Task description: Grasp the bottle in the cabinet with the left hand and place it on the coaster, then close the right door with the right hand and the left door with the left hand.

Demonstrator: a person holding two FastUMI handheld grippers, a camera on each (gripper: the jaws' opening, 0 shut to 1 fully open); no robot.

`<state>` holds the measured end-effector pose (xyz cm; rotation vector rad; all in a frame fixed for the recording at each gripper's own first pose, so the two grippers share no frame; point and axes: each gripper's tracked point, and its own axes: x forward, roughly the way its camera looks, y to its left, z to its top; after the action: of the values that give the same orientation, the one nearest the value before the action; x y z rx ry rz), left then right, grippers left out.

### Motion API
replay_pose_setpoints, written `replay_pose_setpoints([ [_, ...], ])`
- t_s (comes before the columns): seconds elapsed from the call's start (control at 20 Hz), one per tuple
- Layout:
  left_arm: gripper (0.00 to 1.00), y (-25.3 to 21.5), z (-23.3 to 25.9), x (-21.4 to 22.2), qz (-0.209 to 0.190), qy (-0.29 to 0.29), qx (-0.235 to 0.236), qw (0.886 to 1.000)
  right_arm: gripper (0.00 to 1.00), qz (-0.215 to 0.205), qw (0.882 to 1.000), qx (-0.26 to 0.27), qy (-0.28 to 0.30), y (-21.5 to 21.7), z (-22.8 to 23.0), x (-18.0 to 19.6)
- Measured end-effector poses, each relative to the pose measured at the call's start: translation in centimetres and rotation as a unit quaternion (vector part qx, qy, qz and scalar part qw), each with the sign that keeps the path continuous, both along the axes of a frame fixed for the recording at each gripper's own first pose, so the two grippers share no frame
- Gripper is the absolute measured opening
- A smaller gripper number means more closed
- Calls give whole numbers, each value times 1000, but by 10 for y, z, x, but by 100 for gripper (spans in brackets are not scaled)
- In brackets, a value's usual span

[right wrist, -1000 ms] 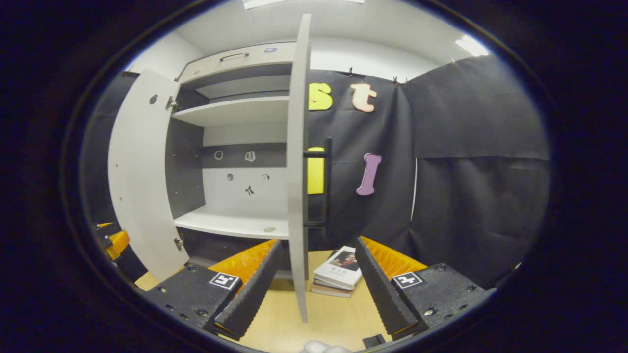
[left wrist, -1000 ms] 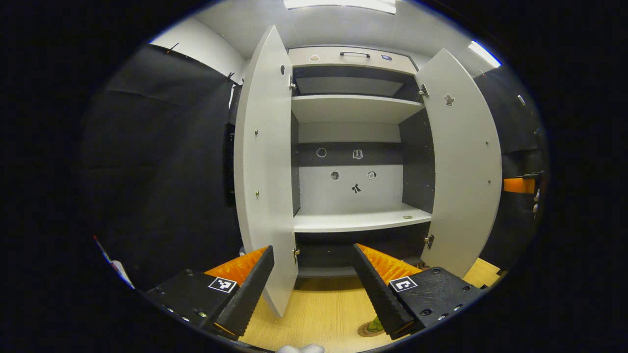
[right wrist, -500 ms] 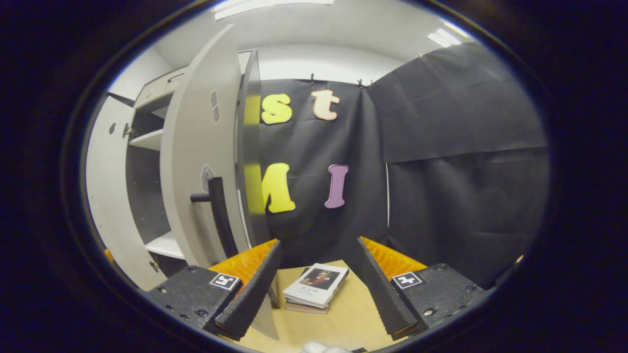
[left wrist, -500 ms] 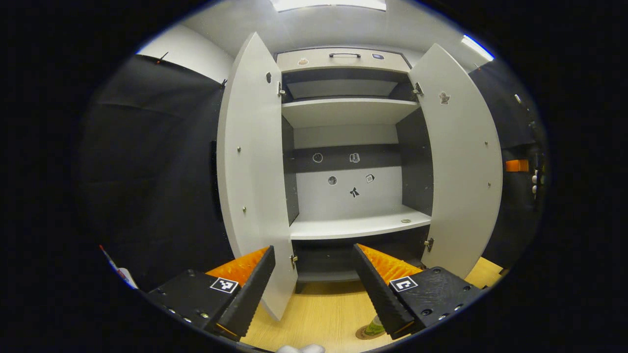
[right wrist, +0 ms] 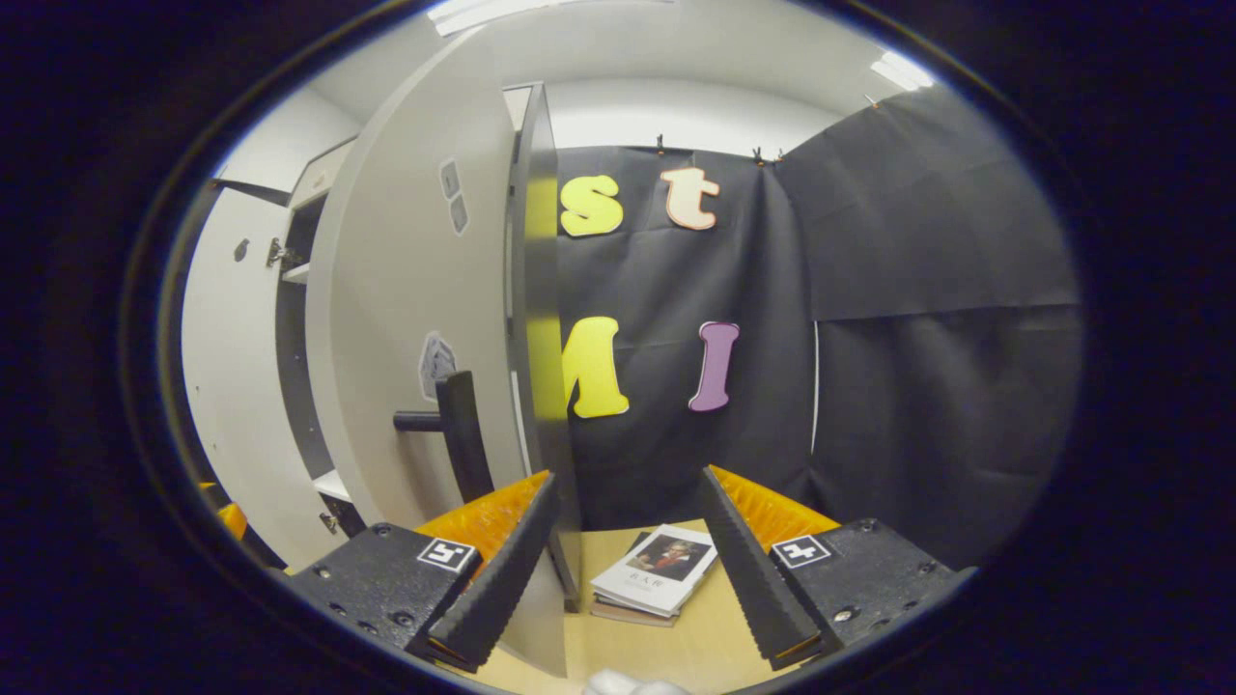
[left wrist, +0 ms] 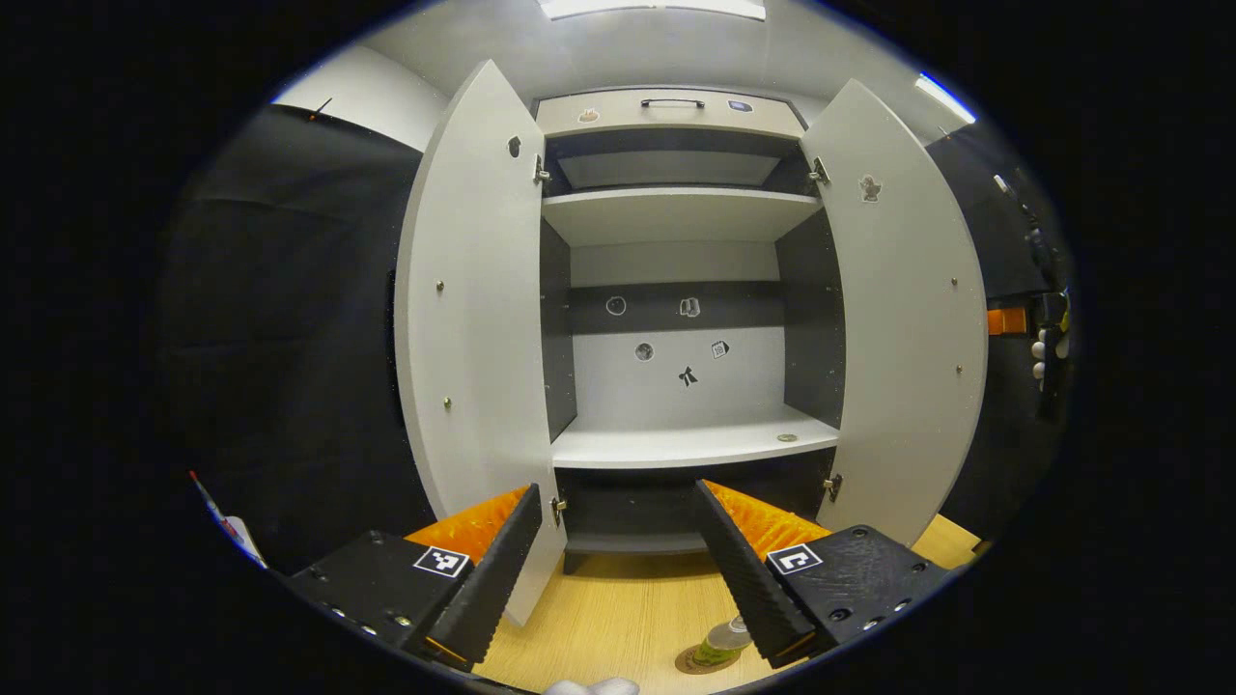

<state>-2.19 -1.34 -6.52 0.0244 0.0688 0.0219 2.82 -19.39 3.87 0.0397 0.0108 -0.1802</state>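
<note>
Left gripper view first: my left gripper (left wrist: 613, 560) hangs with its jaws spread wide and nothing between them. Straight ahead beyond the jaws stands the tall grey two-door cabinet (left wrist: 676, 212), its shelves bare apart from a small round thing on the middle shelf that I can't identify. The grey left door (left wrist: 468, 319) swings out beyond my left finger, the grey right door (left wrist: 912, 319) out past my right finger. Low down, just inside the right finger, the clear plastic bottle with greenish contents (left wrist: 722, 639) stands on the round brown coaster (left wrist: 697, 661) on the pale wooden tabletop (left wrist: 618, 618). So I judge the placing step done; the doors come next.

Right gripper view now: my right gripper (right wrist: 628, 565) is also wide open, holding nothing. The grey right door (right wrist: 415, 319) rises above my left finger, its outer face toward me, with the dark bar handle (right wrist: 462, 434) just above that fingertip. Whether the finger touches the door, I cannot tell. Between the jaws, farther off, a small stack of books (right wrist: 657, 577) lies on the table.

I read this as the right-door step. Next I'd press the left finger against that outer face and sweep leftward, swinging the door shut, keeping clear of the handle.
</note>
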Motion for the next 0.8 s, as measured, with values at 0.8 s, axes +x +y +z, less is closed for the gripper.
replay_pose_setpoints([
  [0.8,96,1,-8,-1,3,8,-7,1000,96,48,999,20,7,95,-5,10],
])
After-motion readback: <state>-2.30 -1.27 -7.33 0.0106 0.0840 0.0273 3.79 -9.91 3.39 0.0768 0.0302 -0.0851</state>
